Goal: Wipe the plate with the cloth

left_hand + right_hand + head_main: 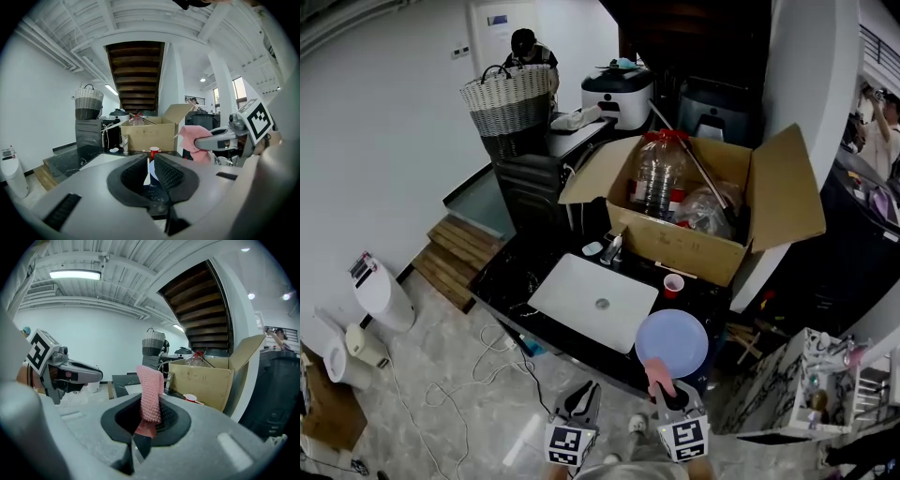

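A pale blue plate (672,342) lies at the near right corner of the black table (511,281). My right gripper (661,386) hovers at the plate's near rim, shut on a pink cloth (659,375). In the right gripper view the pink cloth (150,392) stands up folded between the jaws of the right gripper (149,413). My left gripper (583,394) hangs just left of it, off the table's near edge. The left gripper (150,165) has its jaws close together with nothing between them. From the left gripper view, the pink cloth (197,140) shows at the right.
A white board (595,302) lies left of the plate. A small red cup (673,285) stands behind it. Further back is an open cardboard box (703,234) with a large water bottle (659,173). A wicker basket (508,98) stands at the back left, and cables (478,375) trail on the floor.
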A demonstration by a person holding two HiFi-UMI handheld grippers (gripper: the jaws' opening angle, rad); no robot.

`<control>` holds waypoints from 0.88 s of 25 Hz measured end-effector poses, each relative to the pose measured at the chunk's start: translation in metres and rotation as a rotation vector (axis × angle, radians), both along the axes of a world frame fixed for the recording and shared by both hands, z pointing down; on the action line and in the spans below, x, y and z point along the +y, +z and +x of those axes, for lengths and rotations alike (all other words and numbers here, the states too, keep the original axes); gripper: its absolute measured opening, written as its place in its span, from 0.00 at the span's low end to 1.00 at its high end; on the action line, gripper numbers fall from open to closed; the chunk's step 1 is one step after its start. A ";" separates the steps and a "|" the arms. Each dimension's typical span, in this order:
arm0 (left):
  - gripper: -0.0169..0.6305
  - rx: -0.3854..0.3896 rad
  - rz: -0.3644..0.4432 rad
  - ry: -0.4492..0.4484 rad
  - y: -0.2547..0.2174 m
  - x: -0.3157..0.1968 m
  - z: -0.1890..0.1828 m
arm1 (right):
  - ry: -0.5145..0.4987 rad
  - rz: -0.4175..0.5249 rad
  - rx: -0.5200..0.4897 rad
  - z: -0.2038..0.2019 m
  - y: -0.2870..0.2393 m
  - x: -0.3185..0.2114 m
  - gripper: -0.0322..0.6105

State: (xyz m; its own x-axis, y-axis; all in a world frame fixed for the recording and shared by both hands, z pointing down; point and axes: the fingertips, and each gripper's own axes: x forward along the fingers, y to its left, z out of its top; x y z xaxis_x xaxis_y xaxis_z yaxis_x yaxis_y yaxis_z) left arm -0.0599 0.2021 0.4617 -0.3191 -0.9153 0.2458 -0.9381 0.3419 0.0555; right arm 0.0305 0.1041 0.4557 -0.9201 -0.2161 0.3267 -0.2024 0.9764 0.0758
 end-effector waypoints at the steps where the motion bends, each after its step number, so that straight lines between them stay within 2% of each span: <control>1: 0.10 0.000 -0.004 -0.004 0.001 -0.005 -0.004 | -0.002 -0.003 0.001 -0.003 0.001 -0.006 0.10; 8: 0.10 -0.001 -0.021 -0.016 0.005 -0.048 -0.024 | -0.021 0.005 0.006 -0.022 0.007 -0.052 0.10; 22: 0.10 0.007 -0.082 -0.058 0.010 -0.116 -0.049 | -0.059 -0.057 0.014 -0.053 0.015 -0.125 0.10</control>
